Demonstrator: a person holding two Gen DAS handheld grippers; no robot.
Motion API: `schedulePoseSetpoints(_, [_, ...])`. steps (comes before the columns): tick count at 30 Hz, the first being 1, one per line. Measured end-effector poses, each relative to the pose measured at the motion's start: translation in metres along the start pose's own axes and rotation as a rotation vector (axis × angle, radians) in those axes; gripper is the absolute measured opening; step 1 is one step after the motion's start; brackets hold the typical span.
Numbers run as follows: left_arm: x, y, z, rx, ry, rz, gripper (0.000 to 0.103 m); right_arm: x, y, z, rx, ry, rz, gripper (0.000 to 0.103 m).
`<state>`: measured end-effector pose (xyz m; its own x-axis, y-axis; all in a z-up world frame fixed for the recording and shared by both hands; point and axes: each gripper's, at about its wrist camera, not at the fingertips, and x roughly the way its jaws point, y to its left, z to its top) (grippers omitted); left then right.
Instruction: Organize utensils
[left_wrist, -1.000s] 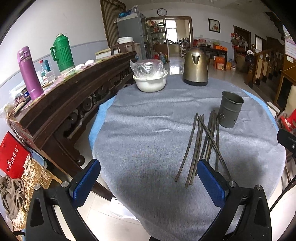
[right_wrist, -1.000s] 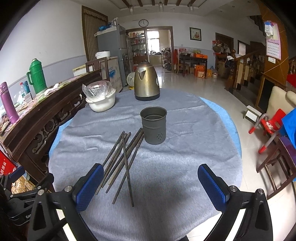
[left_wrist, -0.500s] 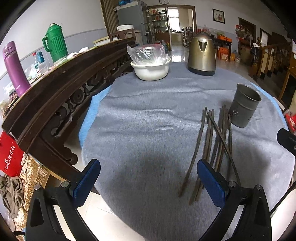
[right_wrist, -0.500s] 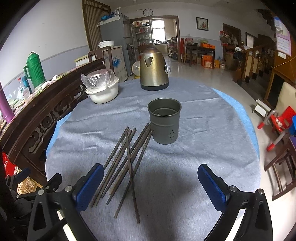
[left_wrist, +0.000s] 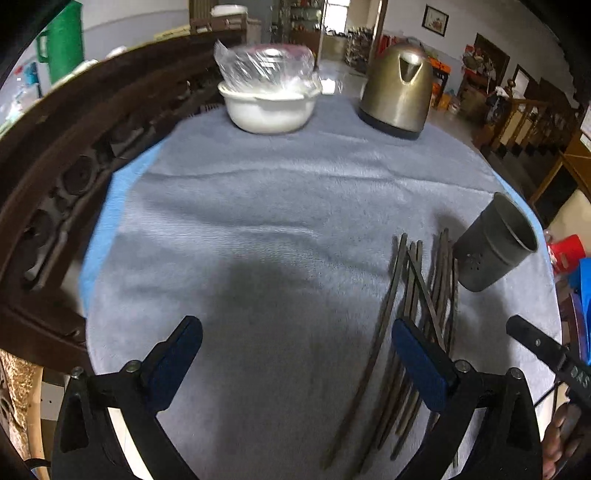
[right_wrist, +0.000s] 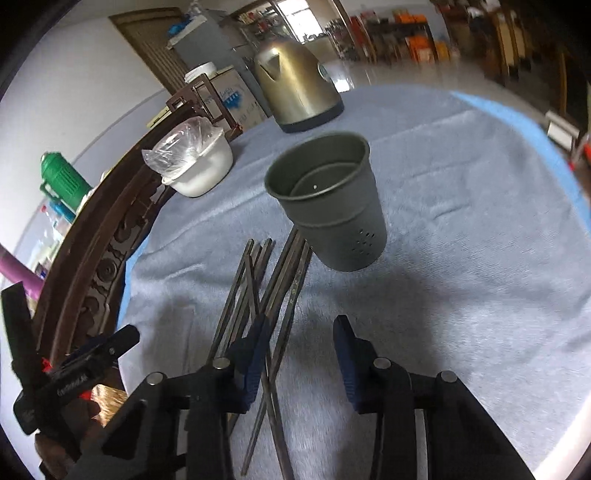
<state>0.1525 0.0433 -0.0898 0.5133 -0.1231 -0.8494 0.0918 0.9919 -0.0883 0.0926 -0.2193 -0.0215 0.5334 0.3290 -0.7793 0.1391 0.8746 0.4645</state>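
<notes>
Hiding chopsticks' (right_wrist: 280, 295) near ends, right gripper (right_wrist: 301, 360), jaws apart

Dark chopsticks (right_wrist: 280, 280) lie in a loose, partly crossed bundle on the table, their far tips just beside an upright grey perforated holder (right_wrist: 332, 206).
</notes>
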Motion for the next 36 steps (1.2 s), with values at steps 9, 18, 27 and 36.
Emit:
schedulePoseSetpoints(9, [0.036, -0.016, 0.005, 0.063, 0.119, -0.076, 0.065, 0.04, 0.024, -0.005, -0.097, 0.08, 0.061, 0.026])
schedulePoseSetpoints(18, [0.043, -0.018, -0.003, 0.112, 0.176, -0.124, 0.05, 0.07, 0.034, -0.007, -0.145, 0.168, 0.048, 0.015])
schedulePoseSetpoints(27, [0.052, -0.032, 0.004, 0.156, 0.235, -0.185, 0.037, 0.073, 0.036, -0.013, -0.172, 0.194, 0.008, 0.008])
schedulePoseSetpoints(36, [0.072, -0.051, 0.017, 0.188, 0.282, -0.212, 0.031, 0.042, 0.018, -0.007, -0.117, 0.148, 0.06, 0.008])
